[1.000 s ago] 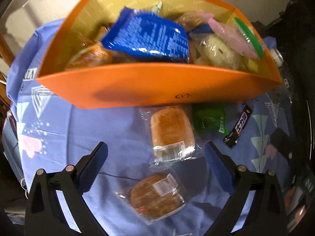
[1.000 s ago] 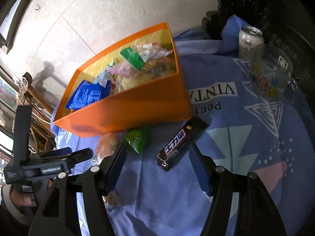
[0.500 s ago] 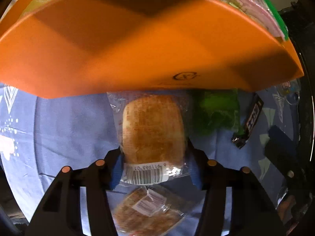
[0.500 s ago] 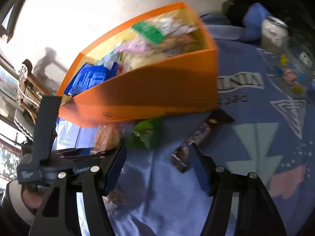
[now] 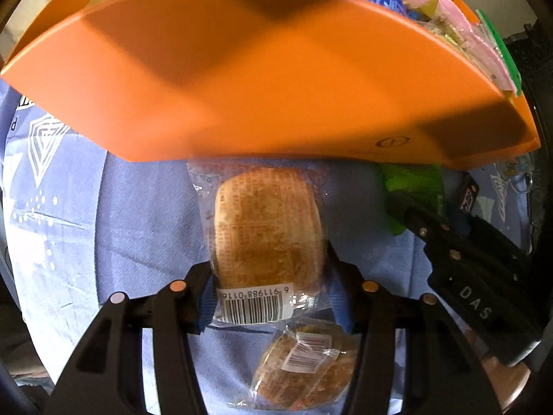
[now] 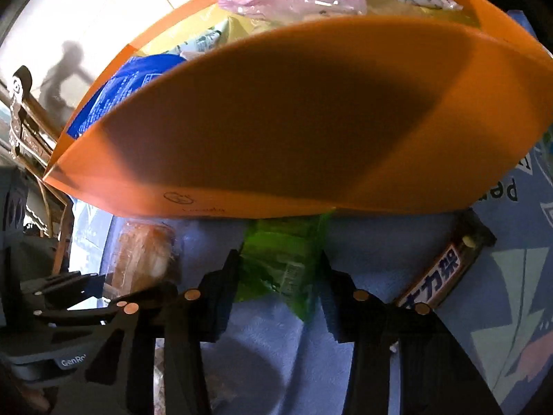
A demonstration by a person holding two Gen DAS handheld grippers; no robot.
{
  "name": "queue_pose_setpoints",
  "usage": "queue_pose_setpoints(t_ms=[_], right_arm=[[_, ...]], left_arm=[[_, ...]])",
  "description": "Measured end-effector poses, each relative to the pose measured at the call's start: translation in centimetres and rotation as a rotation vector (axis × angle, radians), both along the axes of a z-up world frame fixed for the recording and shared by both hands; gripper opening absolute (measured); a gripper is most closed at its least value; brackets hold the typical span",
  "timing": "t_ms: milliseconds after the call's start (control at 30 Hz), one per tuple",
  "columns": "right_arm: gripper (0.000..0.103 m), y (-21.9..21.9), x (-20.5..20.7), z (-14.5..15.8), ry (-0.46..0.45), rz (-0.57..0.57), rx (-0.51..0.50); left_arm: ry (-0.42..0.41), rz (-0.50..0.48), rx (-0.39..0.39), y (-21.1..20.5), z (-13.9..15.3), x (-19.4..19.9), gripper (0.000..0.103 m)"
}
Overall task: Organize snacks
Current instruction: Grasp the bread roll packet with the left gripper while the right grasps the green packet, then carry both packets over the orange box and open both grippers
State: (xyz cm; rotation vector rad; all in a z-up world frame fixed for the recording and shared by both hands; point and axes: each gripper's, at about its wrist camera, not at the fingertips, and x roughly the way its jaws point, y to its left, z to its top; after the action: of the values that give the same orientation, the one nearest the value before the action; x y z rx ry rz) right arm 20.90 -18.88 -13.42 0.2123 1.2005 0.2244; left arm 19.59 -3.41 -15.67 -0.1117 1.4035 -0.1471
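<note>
We logged: left gripper (image 5: 269,297) pinching wrapped bun (image 5: 268,228) — right gripper (image 6: 280,287) closing around green packet (image 6: 287,259).

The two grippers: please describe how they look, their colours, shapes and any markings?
The left gripper has black angular finger arms with round copper-coloured rivets and blue ribbed pads. The right gripper has the same black frame and rivets; its pads look dark here. Seen from the left wrist, its body bears pale letters "DAS".
</note>
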Motion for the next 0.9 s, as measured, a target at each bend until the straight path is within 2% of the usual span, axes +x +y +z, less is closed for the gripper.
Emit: queue_pose_setpoints(t_ms=[67, 167, 333, 567, 900], right_arm=[[0.036, 0.4, -0.2, 0.2, -0.008, 0.020, -0.021], [0.035, -0.4, -1.0, 1.3, -0.023, 0.002, 0.020], [0.035, -2.7, -3.2, 5.5, -0.102, -0.012, 0.065], [0.036, -5.2, -5.6, 11.1, -0.207, -0.035, 0.078], [0.036, -7.0, -5.9, 16.0, -0.295, -0.048, 0.078]], left_arm=[[-0.002, -0.001, 0.000, -0.2, 0.0, 0.5, 0.052], [-0.013, -0.011, 0.004, -0.2, 0.6, 0.4, 0.051], [-0.096, -0.035, -0.003, 0.3, 4.4, -1.5, 0.051], [-0.211, -0.061, -0.013, -0.2, 10.3, -3.7, 0.051], [-0.296, -0.058, 0.005, 0.7, 15.3, -3.1, 0.051]])
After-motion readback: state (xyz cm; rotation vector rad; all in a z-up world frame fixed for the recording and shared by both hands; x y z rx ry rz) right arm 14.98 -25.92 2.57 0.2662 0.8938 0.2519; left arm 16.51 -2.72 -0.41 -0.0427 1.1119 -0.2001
